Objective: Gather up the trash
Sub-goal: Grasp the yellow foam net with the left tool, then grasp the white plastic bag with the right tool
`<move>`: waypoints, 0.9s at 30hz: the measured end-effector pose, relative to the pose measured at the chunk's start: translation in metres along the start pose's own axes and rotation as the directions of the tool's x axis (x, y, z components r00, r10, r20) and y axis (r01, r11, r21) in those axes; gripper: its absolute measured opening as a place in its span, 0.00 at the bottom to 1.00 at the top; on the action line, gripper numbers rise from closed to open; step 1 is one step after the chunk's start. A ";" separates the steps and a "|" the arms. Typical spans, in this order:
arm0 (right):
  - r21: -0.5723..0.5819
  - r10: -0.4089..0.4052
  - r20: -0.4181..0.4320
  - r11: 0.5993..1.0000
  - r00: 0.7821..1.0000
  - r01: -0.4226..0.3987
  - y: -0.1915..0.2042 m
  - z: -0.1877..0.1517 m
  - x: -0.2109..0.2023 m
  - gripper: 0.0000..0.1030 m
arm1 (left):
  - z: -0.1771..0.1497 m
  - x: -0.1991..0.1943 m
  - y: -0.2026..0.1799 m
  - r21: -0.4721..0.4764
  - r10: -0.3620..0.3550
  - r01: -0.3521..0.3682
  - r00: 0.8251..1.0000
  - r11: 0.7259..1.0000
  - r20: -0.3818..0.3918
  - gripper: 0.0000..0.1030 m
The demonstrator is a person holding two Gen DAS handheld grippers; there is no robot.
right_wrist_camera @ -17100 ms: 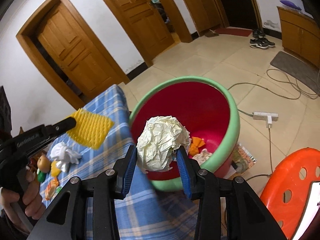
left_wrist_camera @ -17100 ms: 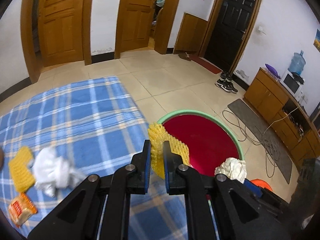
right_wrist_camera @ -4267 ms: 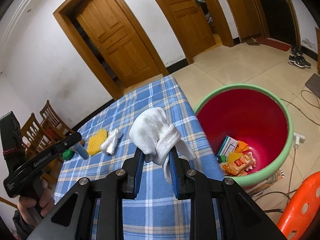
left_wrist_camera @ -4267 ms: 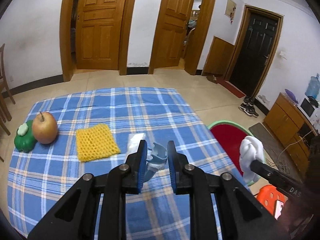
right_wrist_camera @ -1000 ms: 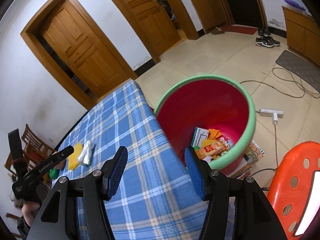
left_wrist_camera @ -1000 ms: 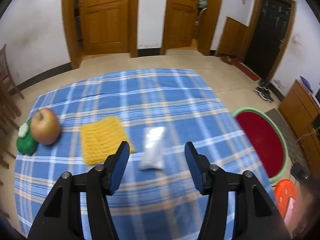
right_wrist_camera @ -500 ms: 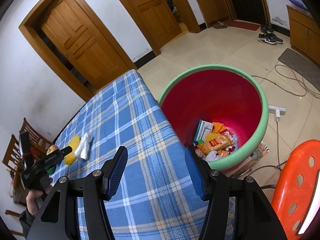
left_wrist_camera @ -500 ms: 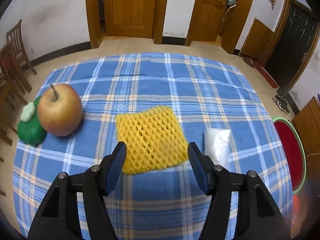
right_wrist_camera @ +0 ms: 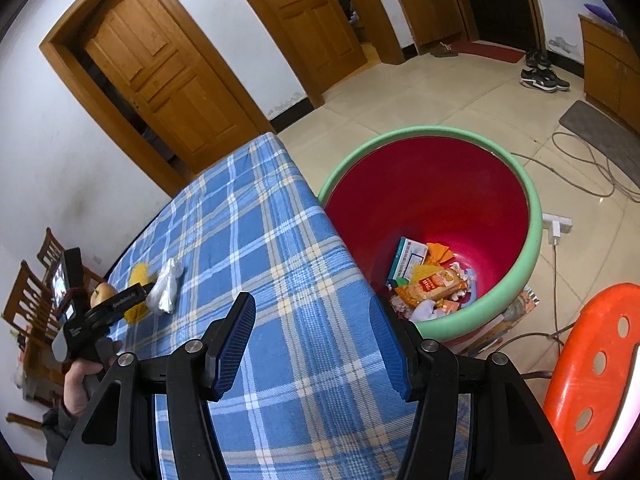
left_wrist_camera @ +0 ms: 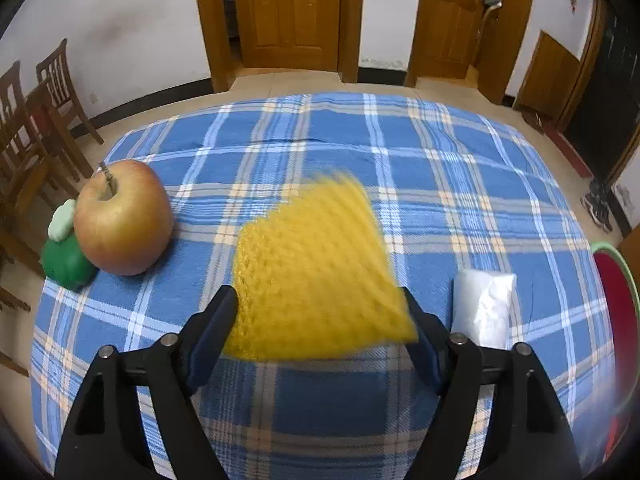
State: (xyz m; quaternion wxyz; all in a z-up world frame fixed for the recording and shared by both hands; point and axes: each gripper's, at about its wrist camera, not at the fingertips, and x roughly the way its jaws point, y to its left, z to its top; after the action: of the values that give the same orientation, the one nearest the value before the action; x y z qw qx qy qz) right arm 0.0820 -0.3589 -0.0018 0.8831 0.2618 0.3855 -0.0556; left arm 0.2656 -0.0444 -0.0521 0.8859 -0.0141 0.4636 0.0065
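A yellow foam net (left_wrist_camera: pixel 316 276) lies on the blue plaid tablecloth (left_wrist_camera: pixel 400 152), motion-blurred. My left gripper (left_wrist_camera: pixel 322 330) is open, its fingers at either side of the net's near edge. A clear plastic bag (left_wrist_camera: pixel 484 304) lies just right of it. My right gripper (right_wrist_camera: pixel 312 340) is open and empty above the table's edge, beside the red bin with a green rim (right_wrist_camera: pixel 532 208) holding several wrappers. The net (right_wrist_camera: pixel 138 276), the bag (right_wrist_camera: pixel 166 286) and the left gripper (right_wrist_camera: pixel 132 294) also show far left in the right wrist view.
A red apple (left_wrist_camera: pixel 122 218) and a green toy (left_wrist_camera: pixel 66 260) sit at the table's left edge. Wooden chairs (left_wrist_camera: pixel 32 128) stand to the left. An orange stool (right_wrist_camera: pixel 592 372) and floor cables (right_wrist_camera: pixel 588 168) lie near the bin.
My left gripper has moved forward and down to the yellow net, which now sits between its open fingers. The right gripper has stayed open beside the bin.
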 end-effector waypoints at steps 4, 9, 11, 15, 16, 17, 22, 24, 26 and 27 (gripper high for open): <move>-0.006 0.001 0.007 1.000 1.000 -0.001 0.002 0.000 -0.005 0.59 | -0.002 -0.005 0.008 -0.018 0.001 -0.001 1.000 1.000 0.023 0.46; -0.034 0.010 0.022 0.999 1.000 -0.010 0.011 -0.001 -0.016 0.59 | -0.005 -0.019 0.029 -0.073 -0.141 0.143 0.990 0.987 0.027 0.13; -0.046 0.020 0.031 0.999 0.999 -0.019 0.017 -0.001 -0.021 0.59 | -0.009 -0.025 0.033 -0.078 -0.174 0.176 0.984 0.981 0.033 0.11; -0.076 0.033 0.036 0.997 0.999 -0.030 0.031 0.000 -0.026 0.59 | -0.020 -0.038 0.039 -0.076 -0.211 0.214 0.976 0.974 0.048 0.11; -0.087 0.040 0.037 0.996 0.999 -0.036 0.037 0.001 -0.028 0.59 | -0.024 -0.041 0.041 -0.079 -0.221 0.224 0.974 0.971 0.050 0.11; -0.097 0.043 0.038 0.994 0.998 -0.039 0.042 0.001 -0.029 0.59 | -0.026 -0.043 0.043 -0.080 -0.227 0.231 0.972 0.970 0.051 0.11; -0.167 0.056 0.028 0.985 0.998 -0.051 0.078 0.002 -0.023 0.59 | -0.027 -0.044 0.053 -0.096 -0.231 0.237 0.970 0.967 0.077 0.11; -0.195 0.056 0.019 0.980 0.998 -0.051 0.093 0.000 -0.014 0.59 | -0.027 -0.044 0.058 -0.097 -0.224 0.233 0.970 0.968 0.093 0.11; -0.219 0.059 0.001 0.974 0.998 -0.057 0.107 -0.003 -0.002 0.59 | -0.028 -0.044 0.061 -0.097 -0.224 0.234 0.969 0.967 0.109 0.11; -0.230 0.060 -0.010 0.971 0.998 -0.061 0.114 -0.005 0.005 0.59 | -0.028 -0.044 0.062 -0.099 -0.229 0.241 0.967 0.966 0.115 0.11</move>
State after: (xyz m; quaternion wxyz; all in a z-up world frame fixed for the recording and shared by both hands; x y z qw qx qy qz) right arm 0.1167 -0.2582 0.0398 0.9080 0.1696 0.3827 0.0170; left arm 0.2160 0.0170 -0.0334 0.9008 -0.1182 0.4117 -0.0720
